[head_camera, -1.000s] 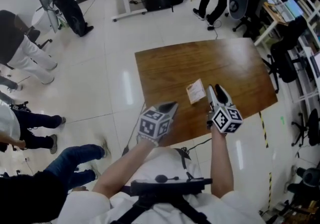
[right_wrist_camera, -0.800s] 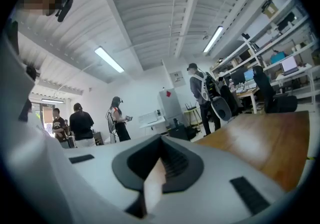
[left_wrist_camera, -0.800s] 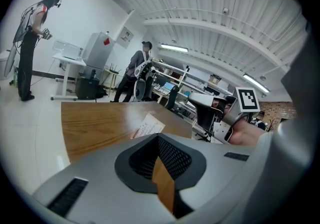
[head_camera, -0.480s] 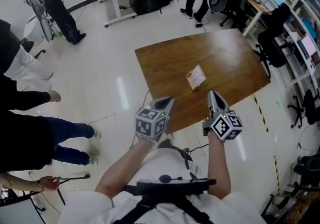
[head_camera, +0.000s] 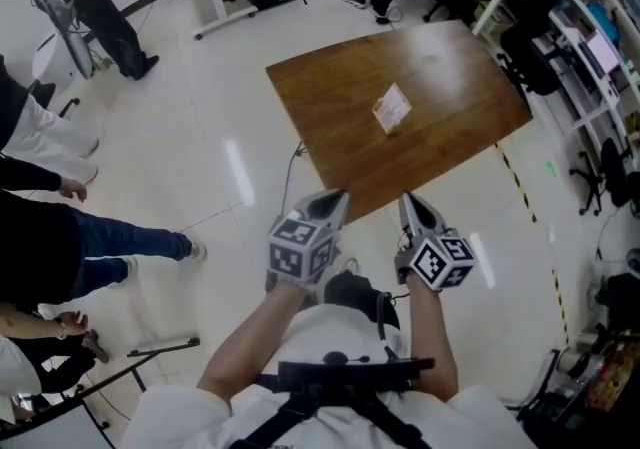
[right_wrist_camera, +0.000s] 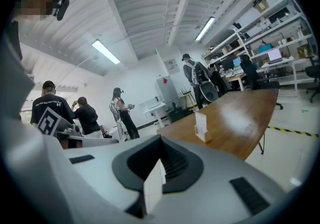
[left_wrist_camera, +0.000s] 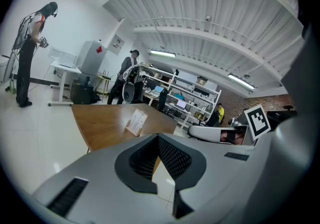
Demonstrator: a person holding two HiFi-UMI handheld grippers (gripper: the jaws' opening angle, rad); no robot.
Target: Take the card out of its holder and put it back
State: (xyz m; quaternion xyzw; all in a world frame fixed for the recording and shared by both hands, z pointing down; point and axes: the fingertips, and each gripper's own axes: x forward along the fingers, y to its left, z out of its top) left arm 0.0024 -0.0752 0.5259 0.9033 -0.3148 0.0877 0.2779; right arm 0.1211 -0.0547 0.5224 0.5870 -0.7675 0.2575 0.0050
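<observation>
**Both grippers idle off the table, card seated in its holder**

The wooden table fills the upper middle of the head view. The person stands clear of its lower edge, over the pale floor. Both tools hang in the lower middle of that frame, close to the body and well apart from anything on the table.

The left gripper has its fingers drawn together with nothing between them. Only floor and table edge show through the slit in its own view. The right gripper is likewise fully closed and empty, and the pale wedge at its tips reads as floor, not a held thing.

The holder sits alone toward the upper right of the table. The white card stands upright in it, right of centre in the right gripper view.

Whether the cycle is about to begin or is just over I cannot tell. If a pull is next, it would go best as follows:

- Step in until the holder lies under both tools, and spread both sets of fingers before arriving.
- Have one gripper pin the holder's base so the light stand does not slide or tip.
- Have the other pinch the card's free upper edge squarely and draw it straight along the slot, not sideways.
</observation>
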